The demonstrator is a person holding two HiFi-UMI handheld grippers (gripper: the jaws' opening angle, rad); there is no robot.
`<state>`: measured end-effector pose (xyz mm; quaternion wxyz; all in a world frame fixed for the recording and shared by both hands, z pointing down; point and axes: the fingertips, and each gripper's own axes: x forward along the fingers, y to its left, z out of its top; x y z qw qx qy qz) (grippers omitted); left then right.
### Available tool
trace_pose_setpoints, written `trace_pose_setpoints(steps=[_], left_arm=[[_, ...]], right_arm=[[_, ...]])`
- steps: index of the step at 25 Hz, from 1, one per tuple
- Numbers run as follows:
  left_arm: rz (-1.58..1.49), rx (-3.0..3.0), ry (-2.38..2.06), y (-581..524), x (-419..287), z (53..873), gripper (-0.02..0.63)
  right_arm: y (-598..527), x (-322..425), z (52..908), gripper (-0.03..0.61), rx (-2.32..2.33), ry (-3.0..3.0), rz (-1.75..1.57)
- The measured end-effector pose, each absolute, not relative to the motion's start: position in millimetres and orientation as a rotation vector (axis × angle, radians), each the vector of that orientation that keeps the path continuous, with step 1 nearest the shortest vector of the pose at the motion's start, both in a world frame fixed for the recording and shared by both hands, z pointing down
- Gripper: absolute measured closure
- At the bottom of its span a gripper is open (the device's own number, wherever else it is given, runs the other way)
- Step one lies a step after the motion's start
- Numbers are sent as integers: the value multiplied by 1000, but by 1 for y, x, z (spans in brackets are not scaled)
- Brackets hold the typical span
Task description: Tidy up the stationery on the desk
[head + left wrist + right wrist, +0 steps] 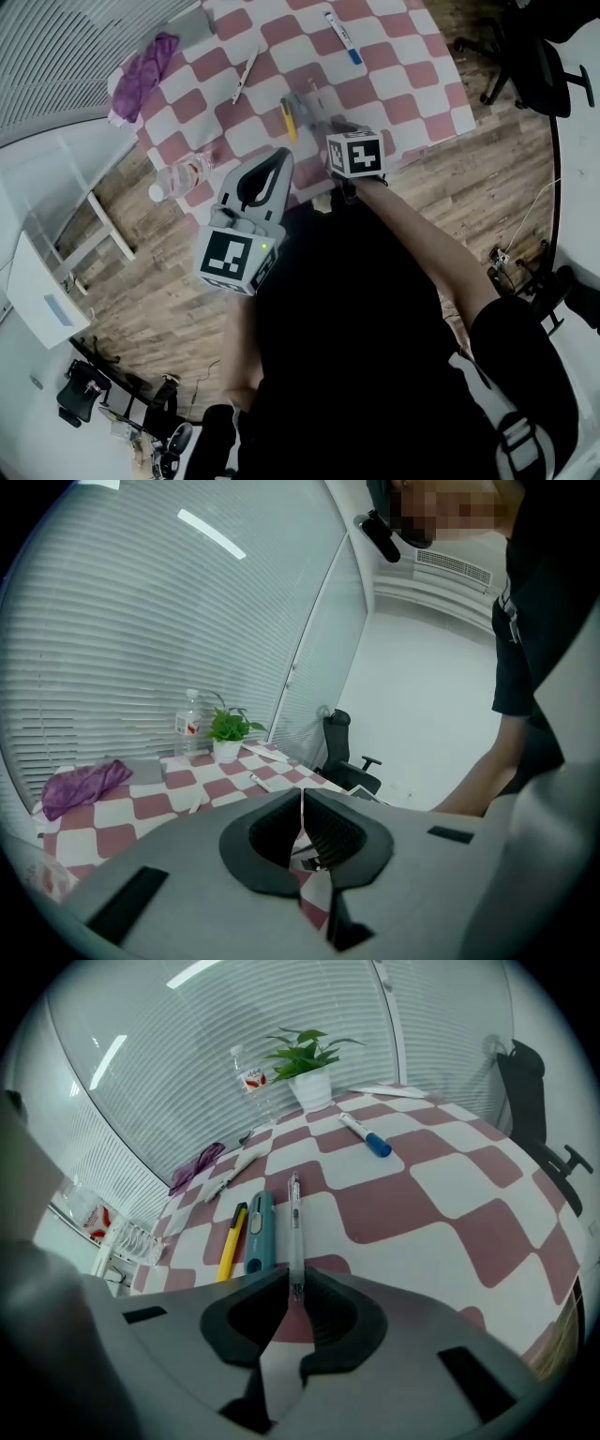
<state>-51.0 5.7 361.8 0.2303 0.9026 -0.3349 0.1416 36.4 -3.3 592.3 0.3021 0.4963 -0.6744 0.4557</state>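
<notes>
A red-and-white checked cloth (412,1194) covers the desk. On it a yellow pen (231,1241), a teal cutter (259,1232) and a clear pen (294,1222) lie side by side. My right gripper (292,1283) points steeply down and is shut on the near end of the clear pen, whose far end rests on the cloth. Farther off lie a blue-capped marker (364,1134) and a white pen (232,1171). In the head view the right gripper (330,127) is over the desk's near edge. My left gripper (302,794) is shut with nothing in it, hanging off the desk's near edge (279,157).
A purple cloth (141,75) lies at the desk's left end. A potted plant (309,1072) and a water bottle (253,1087) stand at the far side by the blinds. A second bottle (178,178) lies off the desk's left corner. A black office chair (342,752) stands beyond the desk.
</notes>
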Motion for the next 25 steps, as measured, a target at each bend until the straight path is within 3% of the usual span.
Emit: trace_pose_setpoints(steps=[6, 10, 25], left_arm=[[382, 2475, -923, 6, -49, 362, 578], [384, 2463, -936, 6, -48, 363, 578], [360, 2423, -1014, 3, -23, 367, 578]], right_arm=[[-3, 35, 593, 509, 1272, -1793, 1164], [-3, 34, 591, 462, 1241, -1816, 1165], [-54, 96, 572, 460, 1337, -1860, 991]])
